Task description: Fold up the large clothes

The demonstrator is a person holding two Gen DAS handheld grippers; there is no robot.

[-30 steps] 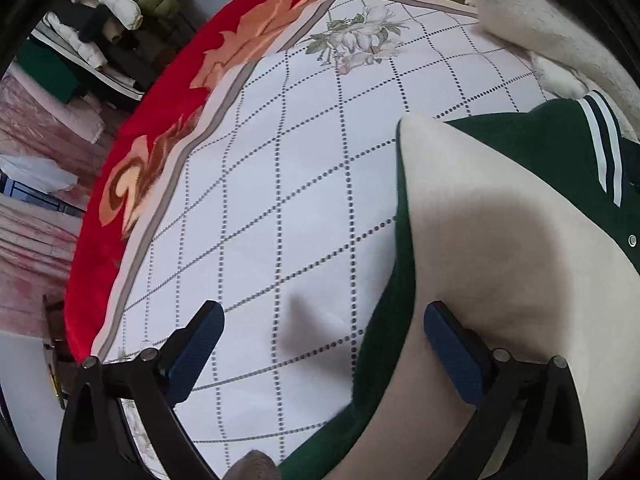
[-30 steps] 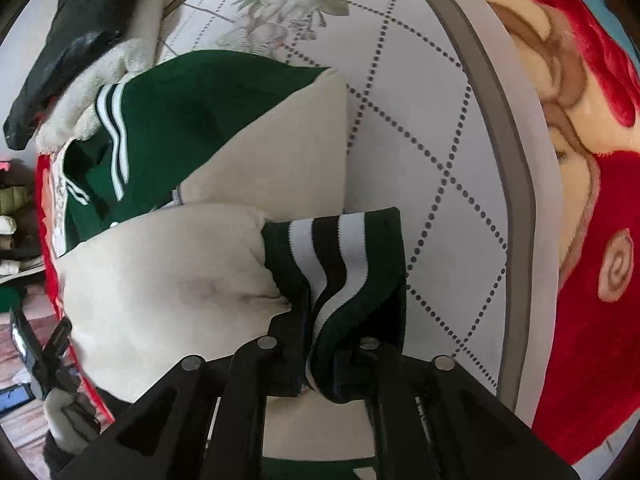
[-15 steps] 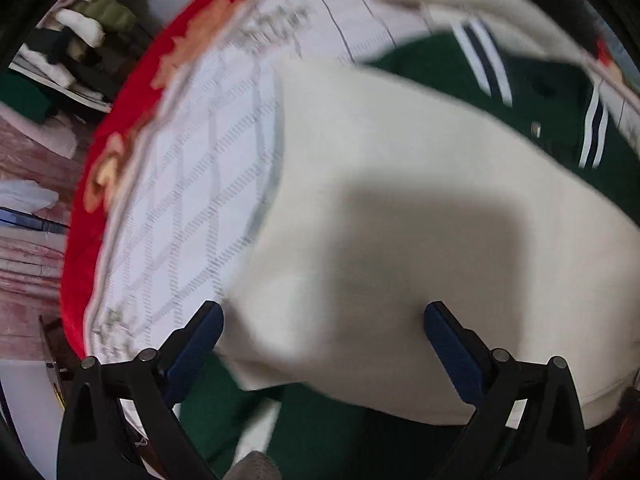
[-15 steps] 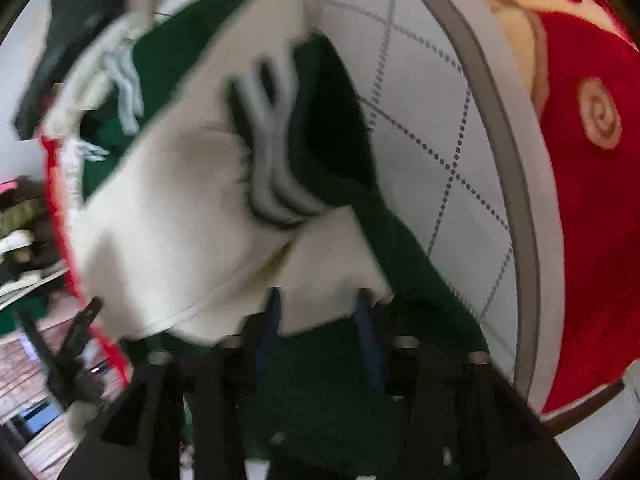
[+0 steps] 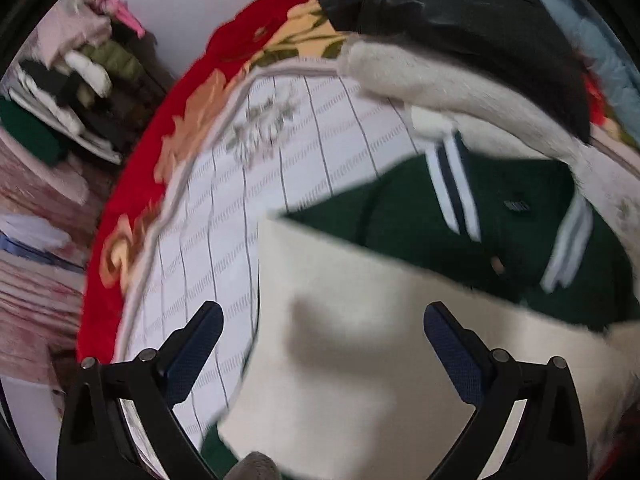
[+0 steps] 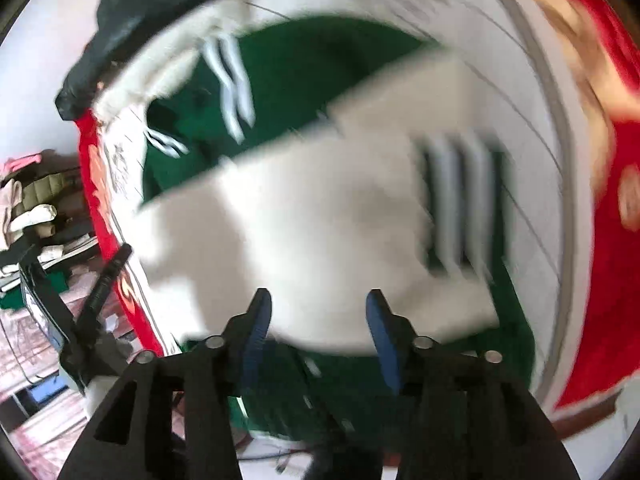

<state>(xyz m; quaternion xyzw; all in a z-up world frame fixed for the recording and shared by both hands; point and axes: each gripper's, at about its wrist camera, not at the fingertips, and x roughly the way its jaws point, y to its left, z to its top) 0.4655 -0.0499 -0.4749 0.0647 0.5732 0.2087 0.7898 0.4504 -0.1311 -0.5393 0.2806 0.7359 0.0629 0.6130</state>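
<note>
A green varsity jacket [image 5: 500, 224] with cream sleeves lies on the bed. One cream sleeve [image 5: 360, 340] is folded across the green body, also in the right wrist view [image 6: 320, 220]. Its striped green-and-white cuff [image 6: 460, 208] lies at the right, blurred. My left gripper [image 5: 322, 336] is open and empty, just above the cream sleeve. My right gripper [image 6: 318, 320] is open and empty, above the sleeve's near edge. My left gripper's black frame [image 6: 80, 300] shows at the left of the right wrist view.
The bed has a white checked cover [image 5: 248, 208] with a red floral border [image 5: 136, 200]. A fluffy white garment [image 5: 460, 92] and a black jacket [image 5: 460, 12] lie at the bed's far side. Stacked clothes [image 5: 68, 92] sit on shelves at the left.
My right gripper has opened and let go of the striped cuff, which now lies on the jacket with the sleeve folded over. Both grippers have swung over the jacket.
</note>
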